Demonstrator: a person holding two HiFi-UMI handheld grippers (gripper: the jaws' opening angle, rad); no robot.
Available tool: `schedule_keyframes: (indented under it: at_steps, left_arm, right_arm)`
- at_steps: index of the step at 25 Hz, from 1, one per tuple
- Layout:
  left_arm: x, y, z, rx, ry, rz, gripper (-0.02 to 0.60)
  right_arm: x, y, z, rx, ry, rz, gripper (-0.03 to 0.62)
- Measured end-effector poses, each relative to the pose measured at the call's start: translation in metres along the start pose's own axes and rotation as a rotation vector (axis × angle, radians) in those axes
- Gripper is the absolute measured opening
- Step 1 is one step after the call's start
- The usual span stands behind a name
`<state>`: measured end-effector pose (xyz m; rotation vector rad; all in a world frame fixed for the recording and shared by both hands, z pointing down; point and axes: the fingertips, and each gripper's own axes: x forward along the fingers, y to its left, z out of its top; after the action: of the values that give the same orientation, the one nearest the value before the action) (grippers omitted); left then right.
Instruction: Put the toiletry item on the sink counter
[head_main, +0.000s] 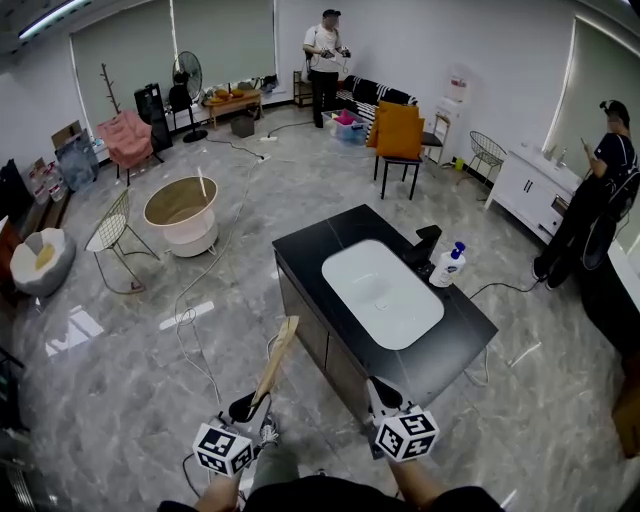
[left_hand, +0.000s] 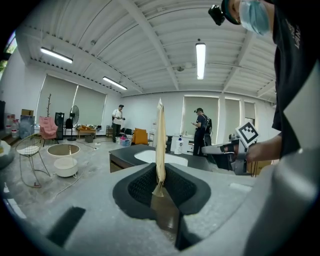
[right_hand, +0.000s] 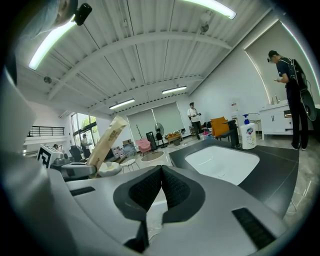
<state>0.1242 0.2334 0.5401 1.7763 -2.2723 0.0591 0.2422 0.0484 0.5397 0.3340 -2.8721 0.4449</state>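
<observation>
A long flat beige toiletry packet (head_main: 277, 358) stands up from my left gripper (head_main: 247, 408), whose jaws are shut on its lower end. The left gripper view shows the packet (left_hand: 160, 145) edge-on between the black pads. In the right gripper view the same packet (right_hand: 106, 141) leans at the left. My right gripper (head_main: 381, 395) is shut with nothing between its jaws (right_hand: 160, 187). Both grippers hover low in the head view, just short of the black sink counter (head_main: 458, 330) with its white basin (head_main: 383, 292).
A black faucet (head_main: 424, 244) and a white pump bottle (head_main: 449, 265) stand at the counter's far right. Cables run over the marble floor (head_main: 195, 315). A round tub (head_main: 182, 213), wire chair (head_main: 112, 235), orange chair (head_main: 400, 135) and two people (head_main: 323, 50) are farther off.
</observation>
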Motion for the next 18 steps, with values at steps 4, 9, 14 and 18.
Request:
schedule_keyframes:
  at_steps: [4, 9, 14, 18]
  left_arm:
    - [0.028, 0.024, 0.007, 0.005, 0.000, -0.043, 0.048]
    - [0.059, 0.065, 0.021, 0.011, 0.011, -0.117, 0.048]
    - [0.086, 0.113, 0.038, 0.034, 0.024, -0.200, 0.048]
    - [0.103, 0.154, 0.047, 0.055, 0.035, -0.253, 0.048]
  right_arm:
    - [0.024, -0.009, 0.010, 0.019, -0.015, -0.044, 0.002]
    - [0.063, -0.010, 0.024, 0.037, -0.022, -0.113, 0.000]
    - [0.106, -0.002, 0.037, 0.068, -0.036, -0.184, 0.000]
    - [0.144, 0.006, 0.048, 0.082, -0.061, -0.236, 0.001]
